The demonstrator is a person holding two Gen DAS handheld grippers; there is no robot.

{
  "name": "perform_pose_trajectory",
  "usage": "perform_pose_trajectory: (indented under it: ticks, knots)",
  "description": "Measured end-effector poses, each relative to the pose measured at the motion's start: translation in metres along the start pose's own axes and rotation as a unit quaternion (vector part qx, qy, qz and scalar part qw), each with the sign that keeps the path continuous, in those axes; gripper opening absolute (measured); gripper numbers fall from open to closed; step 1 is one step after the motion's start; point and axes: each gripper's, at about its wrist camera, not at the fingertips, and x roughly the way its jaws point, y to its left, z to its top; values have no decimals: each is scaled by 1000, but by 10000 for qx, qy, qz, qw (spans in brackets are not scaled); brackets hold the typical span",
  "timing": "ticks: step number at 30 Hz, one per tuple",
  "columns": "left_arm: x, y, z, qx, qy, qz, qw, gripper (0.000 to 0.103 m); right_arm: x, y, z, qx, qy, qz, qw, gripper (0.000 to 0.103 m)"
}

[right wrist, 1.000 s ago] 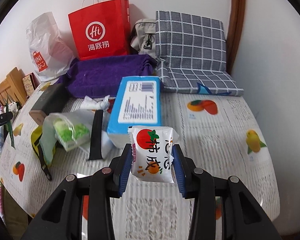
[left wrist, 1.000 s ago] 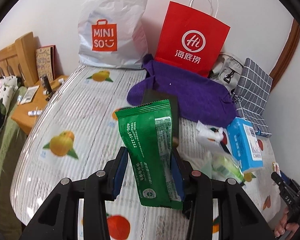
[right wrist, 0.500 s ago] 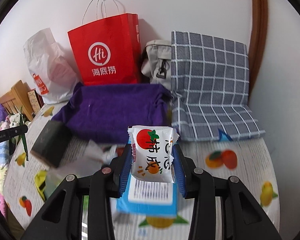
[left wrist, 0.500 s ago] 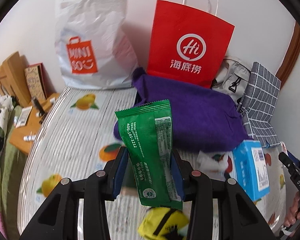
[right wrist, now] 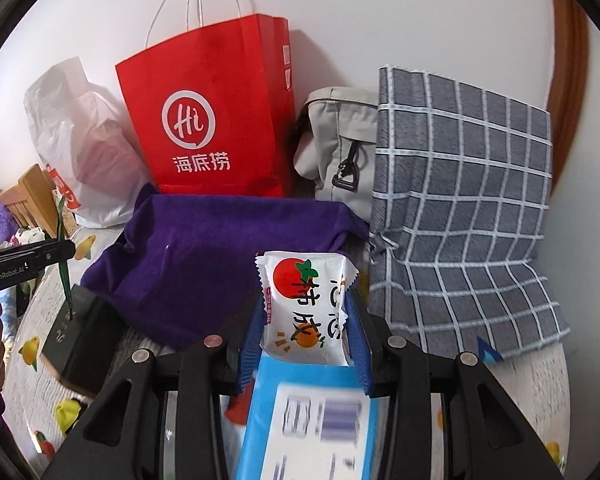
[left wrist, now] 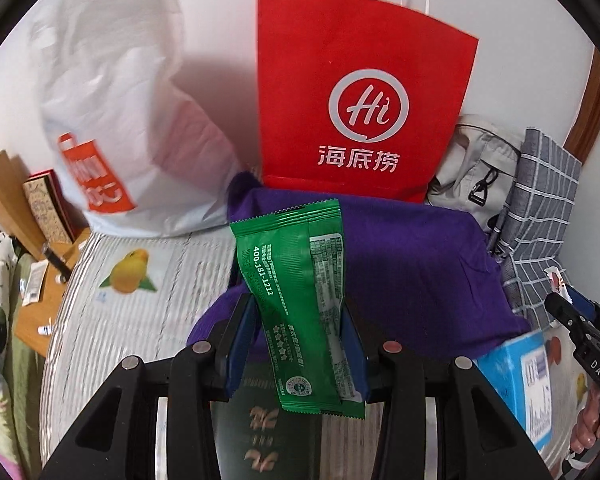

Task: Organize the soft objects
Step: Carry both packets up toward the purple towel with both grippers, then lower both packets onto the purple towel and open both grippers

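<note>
Two packets: one per gripper, both held up off the bed.
Green packet (left wrist: 300, 300): clamped btwn blue pads of left gripper (left wrist: 296, 344), upright w/ slight tilt, top end in front of purple cloth (left wrist: 412, 264).
White packet (right wrist: 306, 306): red fruit print, pinched btwn pads of right gripper (right wrist: 305, 336), upright, over blue tissue pack (right wrist: 312, 420).
Purple cloth: lies on striped fruit-print bed cover (left wrist: 140, 300), just in front of red paper bag (left wrist: 360, 92).
Red paper bag: stands vs. white wall, white handles up.
White plastic bag (left wrist: 120, 120): left of red bag, orange logo, blurred.
Grey bag (right wrist: 340, 144): right of red bag, black clip showing.
Checked grey cushion (right wrist: 460, 208): beside grey bag, leans on wall, lower half flat on bed.
Dark box (right wrist: 80, 340): on bed, left of purple cloth; in left view it's under the left gripper.
Wooden stand (left wrist: 40, 300): off bed's left edge, small items on it, can't tell what.
</note>
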Motion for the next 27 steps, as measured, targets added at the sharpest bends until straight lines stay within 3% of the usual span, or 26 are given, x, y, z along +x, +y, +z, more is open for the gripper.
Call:
perform_pose_trajectory:
  ticks: [10,27]
  knots:
    - [43,-12,33,54,163,81,9998,40,49,7,23,-137,248,145,9995,40]
    - [100,-4,52,-179,538,-361,9977,40,100,11,28,-387,691,122,9968,40]
